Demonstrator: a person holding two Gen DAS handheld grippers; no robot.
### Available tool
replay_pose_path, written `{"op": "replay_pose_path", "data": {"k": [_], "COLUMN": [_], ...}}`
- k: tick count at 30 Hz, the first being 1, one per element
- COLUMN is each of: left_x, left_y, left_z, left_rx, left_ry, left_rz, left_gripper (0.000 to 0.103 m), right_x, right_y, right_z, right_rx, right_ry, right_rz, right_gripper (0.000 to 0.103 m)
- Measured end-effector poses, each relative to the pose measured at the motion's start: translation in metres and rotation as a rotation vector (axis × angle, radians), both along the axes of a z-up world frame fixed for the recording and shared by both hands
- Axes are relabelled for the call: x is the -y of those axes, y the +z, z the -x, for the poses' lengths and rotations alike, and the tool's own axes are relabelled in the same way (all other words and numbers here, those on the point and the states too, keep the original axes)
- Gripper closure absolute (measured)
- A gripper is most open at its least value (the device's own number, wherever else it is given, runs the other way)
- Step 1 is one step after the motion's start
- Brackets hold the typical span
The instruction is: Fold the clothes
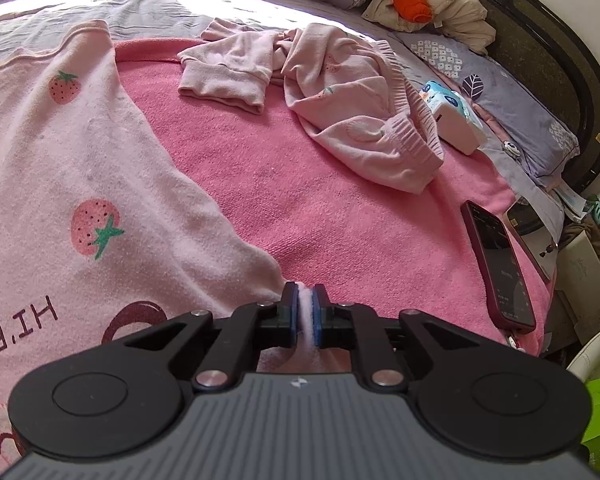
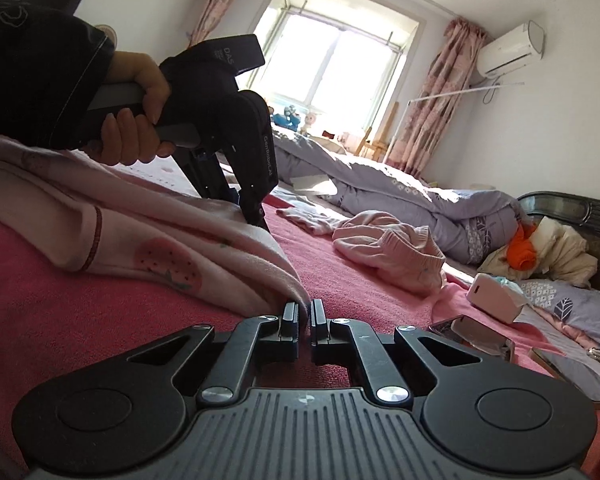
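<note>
A pale pink top with strawberry prints (image 1: 80, 168) lies spread on the left of a pink blanket (image 1: 300, 208). My left gripper (image 1: 305, 312) is shut on a fold of the top's edge, with pale cloth showing between its blue pads. In the right wrist view a hand holds that left gripper (image 2: 260, 220), tips down into the top (image 2: 160, 240). My right gripper (image 2: 305, 320) sits low over the blanket with its jaws shut. The top's near corner touches its left fingertip; whether any cloth is pinched I cannot tell. Crumpled pink trousers (image 1: 340, 112) (image 2: 392, 252) lie farther off.
A dark red phone (image 1: 500, 268) lies near the blanket's right edge, and a tissue pack (image 1: 452, 116) (image 2: 496, 296) sits beside the trousers. A bunched grey quilt (image 2: 400, 196), pillows and an orange garment (image 1: 412, 0) crowd the dark headboard side. Boxes stand past the bed's right edge.
</note>
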State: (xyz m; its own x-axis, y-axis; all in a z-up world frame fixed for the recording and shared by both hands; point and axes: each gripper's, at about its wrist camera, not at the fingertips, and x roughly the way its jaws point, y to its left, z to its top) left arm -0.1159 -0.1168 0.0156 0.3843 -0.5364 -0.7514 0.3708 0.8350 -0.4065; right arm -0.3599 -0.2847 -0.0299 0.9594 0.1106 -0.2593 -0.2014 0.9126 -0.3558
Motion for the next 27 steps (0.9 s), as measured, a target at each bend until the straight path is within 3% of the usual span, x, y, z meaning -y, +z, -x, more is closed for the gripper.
{"op": "replay_pose_path", "data": {"k": [5, 9, 10, 12, 15, 20, 23, 25, 26, 27], "left_x": [0.002, 0.001, 0.002, 0.003, 0.000, -0.012, -0.008, 0.001, 0.005, 0.008], "left_y": [0.001, 0.006, 0.010, 0.022, 0.044, 0.064, 0.058, 0.046, 0.037, 0.029], "left_z": [0.001, 0.000, -0.001, 0.000, 0.004, 0.029, 0.056, 0.071, 0.075, 0.077], "left_rx": [0.010, -0.004, -0.006, 0.035, 0.117, 0.172, 0.168, 0.172, 0.176, 0.181], "left_ry": [0.004, 0.019, 0.022, 0.032, 0.049, -0.005, -0.099, -0.153, -0.164, -0.162], "left_rz": [-0.007, -0.010, -0.019, -0.057, -0.105, -0.139, -0.184, -0.252, -0.301, -0.338], "left_gripper": [0.088, 0.089, 0.089, 0.089, 0.089, 0.088, 0.087, 0.074, 0.067, 0.066], "right_x": [0.013, 0.023, 0.020, 0.012, 0.000, -0.019, -0.027, -0.031, -0.033, -0.034], "right_y": [0.001, 0.012, 0.014, 0.016, 0.015, 0.009, 0.006, 0.006, 0.006, 0.007], "right_z": [0.006, 0.015, 0.018, 0.021, 0.018, -0.003, -0.016, -0.023, -0.025, -0.027], "right_rx": [-0.044, -0.009, 0.018, 0.061, 0.100, 0.107, 0.133, 0.142, 0.142, 0.138], "right_ry": [-0.025, 0.032, 0.042, 0.057, 0.075, 0.076, 0.075, 0.087, 0.091, 0.092], "right_rz": [-0.066, -0.163, -0.143, -0.078, -0.007, 0.091, 0.127, 0.120, 0.118, 0.115], "right_gripper": [0.099, 0.092, 0.087, 0.059, 0.055, 0.048, 0.048, 0.050, 0.057, 0.071]}}
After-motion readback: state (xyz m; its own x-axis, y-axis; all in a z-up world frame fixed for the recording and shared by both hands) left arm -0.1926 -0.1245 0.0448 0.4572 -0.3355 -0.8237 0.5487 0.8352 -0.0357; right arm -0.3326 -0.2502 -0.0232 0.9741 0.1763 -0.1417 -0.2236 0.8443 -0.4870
